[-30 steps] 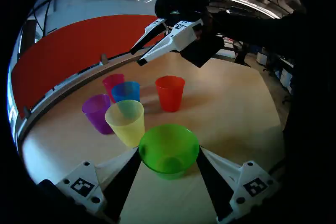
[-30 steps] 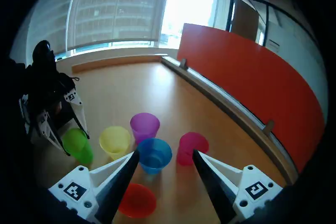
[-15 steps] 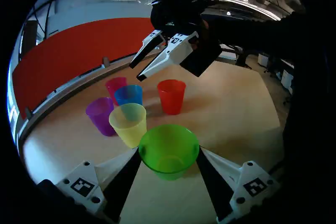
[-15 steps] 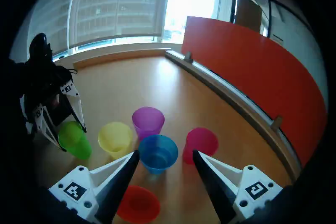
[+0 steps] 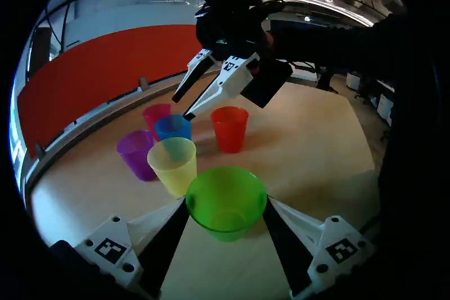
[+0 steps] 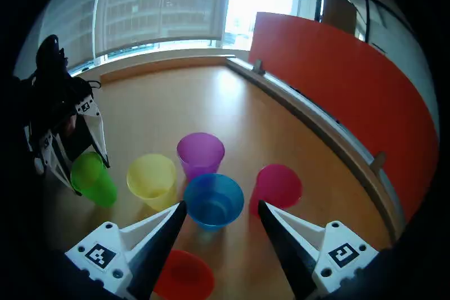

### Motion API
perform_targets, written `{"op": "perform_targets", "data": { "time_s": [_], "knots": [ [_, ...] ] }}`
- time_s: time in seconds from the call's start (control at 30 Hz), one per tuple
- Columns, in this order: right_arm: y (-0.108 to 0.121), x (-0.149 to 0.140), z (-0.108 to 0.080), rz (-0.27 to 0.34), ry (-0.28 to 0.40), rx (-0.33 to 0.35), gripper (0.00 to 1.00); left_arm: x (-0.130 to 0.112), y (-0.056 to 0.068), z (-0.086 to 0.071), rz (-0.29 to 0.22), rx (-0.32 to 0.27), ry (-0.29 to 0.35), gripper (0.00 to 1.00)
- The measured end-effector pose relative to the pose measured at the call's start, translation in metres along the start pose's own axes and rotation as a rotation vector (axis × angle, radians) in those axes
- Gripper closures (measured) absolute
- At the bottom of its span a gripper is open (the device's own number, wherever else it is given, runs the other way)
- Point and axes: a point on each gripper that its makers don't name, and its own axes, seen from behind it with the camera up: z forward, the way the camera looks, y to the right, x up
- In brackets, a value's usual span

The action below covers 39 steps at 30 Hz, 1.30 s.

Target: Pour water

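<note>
Green cup [image 5: 226, 201] clamped upright in left gripper [image 5: 225, 200], beside yellow cup [image 5: 171, 162]; probably ready for pouring. Right gripper [image 6: 221, 205] fingers apart above blue cup [image 6: 214, 200], apparently lining up a grasp.

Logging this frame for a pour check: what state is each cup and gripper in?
green cup: mouth up, gripped
left gripper: shut on green cup
right gripper: open, over blue cup
blue cup: upright, ungripped
yellow cup: upright, free
purple cup: upright, free
pink cup: upright, free
red cup: upright, free
</note>
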Motion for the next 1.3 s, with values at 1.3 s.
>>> {"op": "perform_targets", "data": {
  "time_s": [1.3],
  "knots": [
    [-0.008,-0.014,0.036,-0.019,-0.098,0.058,0.02,0.004,0.004,-0.004,-0.019,-0.025,0.017,0.13]
  ]
}}
